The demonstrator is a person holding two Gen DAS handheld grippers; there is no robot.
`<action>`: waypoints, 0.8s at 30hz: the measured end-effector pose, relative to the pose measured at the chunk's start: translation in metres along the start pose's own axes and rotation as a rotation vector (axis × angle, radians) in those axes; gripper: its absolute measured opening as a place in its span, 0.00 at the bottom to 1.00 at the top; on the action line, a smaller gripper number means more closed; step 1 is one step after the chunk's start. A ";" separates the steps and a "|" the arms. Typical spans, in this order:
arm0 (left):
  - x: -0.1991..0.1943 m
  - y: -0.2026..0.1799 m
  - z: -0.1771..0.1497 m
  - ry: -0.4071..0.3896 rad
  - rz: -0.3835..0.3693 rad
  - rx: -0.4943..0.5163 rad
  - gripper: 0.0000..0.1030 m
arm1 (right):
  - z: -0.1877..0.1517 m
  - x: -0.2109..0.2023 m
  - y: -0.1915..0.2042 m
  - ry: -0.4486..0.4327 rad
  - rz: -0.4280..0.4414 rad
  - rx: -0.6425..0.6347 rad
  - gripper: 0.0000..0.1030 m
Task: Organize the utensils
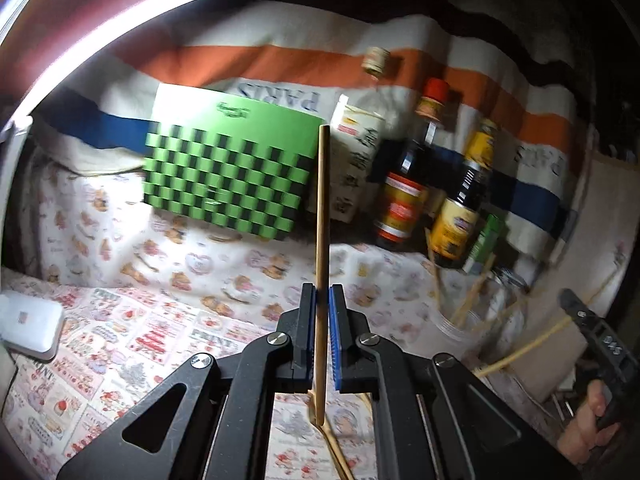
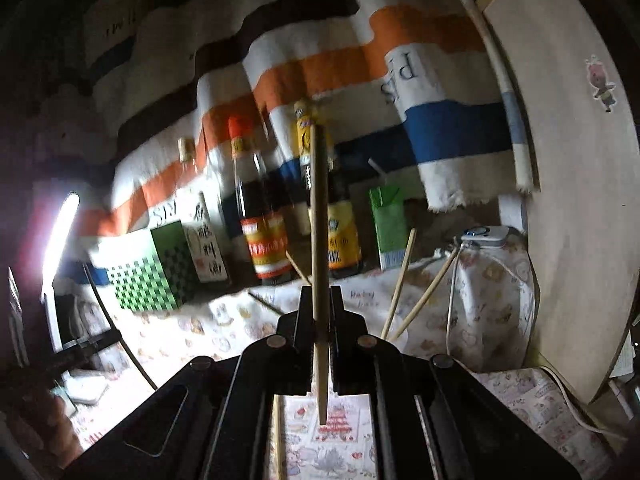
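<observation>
My left gripper (image 1: 322, 298) is shut on a wooden chopstick (image 1: 323, 208) that stands upright between the blue pads, above the patterned cloth. My right gripper (image 2: 321, 296) is shut on another wooden chopstick (image 2: 318, 208), also upright. A clear plastic cup (image 1: 460, 328) with several chopsticks in it stands at the right of the left wrist view; its chopsticks (image 2: 400, 280) show just right of my right gripper. More chopsticks (image 1: 338, 452) lie on the cloth under my left gripper. The right gripper (image 1: 600, 344) and the hand holding it show at the far right of the left wrist view.
Two dark sauce bottles (image 1: 404, 184) (image 2: 260, 208), a yellow-labelled bottle (image 1: 464, 200), a green checkered box (image 1: 228, 172), a white carton (image 1: 356, 160) and a green carton (image 2: 388, 228) stand along the striped back cloth. A white device (image 1: 28, 324) lies left. A wooden board (image 2: 568, 160) leans right.
</observation>
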State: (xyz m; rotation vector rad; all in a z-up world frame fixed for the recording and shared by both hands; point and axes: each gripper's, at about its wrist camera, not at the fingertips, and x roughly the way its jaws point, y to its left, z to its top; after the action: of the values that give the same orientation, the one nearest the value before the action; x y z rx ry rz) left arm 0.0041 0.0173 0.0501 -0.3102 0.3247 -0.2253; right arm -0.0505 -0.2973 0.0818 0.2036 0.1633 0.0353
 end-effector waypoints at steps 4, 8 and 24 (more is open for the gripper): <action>0.000 0.010 0.003 -0.011 0.015 -0.038 0.05 | 0.006 -0.007 -0.013 -0.101 -0.075 0.047 0.06; 0.001 0.015 0.004 -0.014 0.022 -0.050 0.05 | 0.018 -0.010 -0.027 -0.151 -0.069 0.113 0.06; 0.005 0.028 0.004 -0.046 0.113 -0.031 0.05 | 0.054 0.077 0.007 -0.044 -0.195 -0.059 0.06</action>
State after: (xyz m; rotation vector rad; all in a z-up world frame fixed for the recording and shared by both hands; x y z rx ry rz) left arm 0.0148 0.0431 0.0435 -0.3260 0.2998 -0.1022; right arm 0.0339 -0.2973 0.1238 0.1285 0.1374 -0.1576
